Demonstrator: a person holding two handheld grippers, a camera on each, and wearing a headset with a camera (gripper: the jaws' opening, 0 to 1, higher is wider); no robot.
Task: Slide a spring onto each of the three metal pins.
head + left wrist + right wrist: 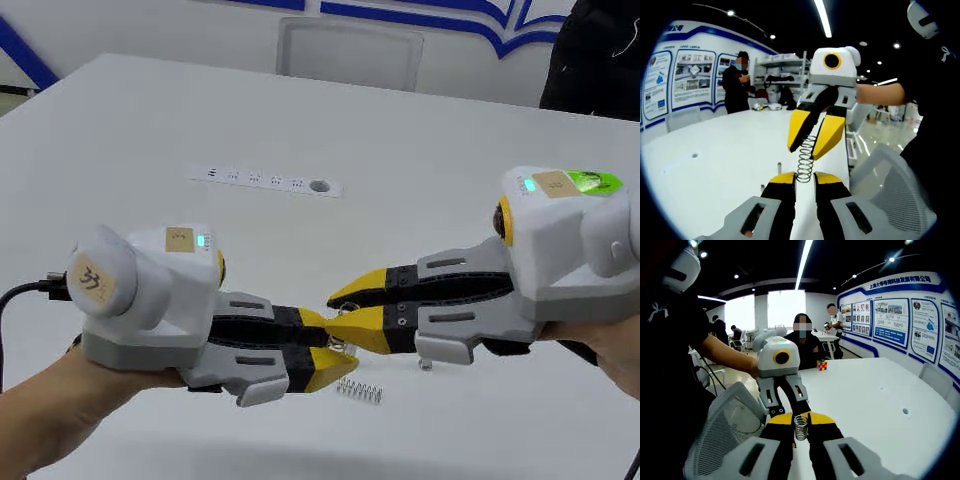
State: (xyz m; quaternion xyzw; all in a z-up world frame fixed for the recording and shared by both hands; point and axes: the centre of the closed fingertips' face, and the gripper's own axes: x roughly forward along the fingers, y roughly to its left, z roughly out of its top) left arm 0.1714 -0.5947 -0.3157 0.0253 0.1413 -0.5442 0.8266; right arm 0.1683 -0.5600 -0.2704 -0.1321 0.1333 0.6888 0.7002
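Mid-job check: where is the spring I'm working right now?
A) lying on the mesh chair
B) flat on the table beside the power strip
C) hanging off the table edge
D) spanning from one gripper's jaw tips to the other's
D: in the left gripper view the spring rises from between the tips of the left gripper up between the yellow tips of the right gripper.

We find free room over the far white table (pixel 300 110), up to the power strip (pixel 265 181). In the middle the left gripper (pixel 335 342) and right gripper (pixel 330 310) meet tip to tip; a loose spring (pixel 359 390) lies below them.
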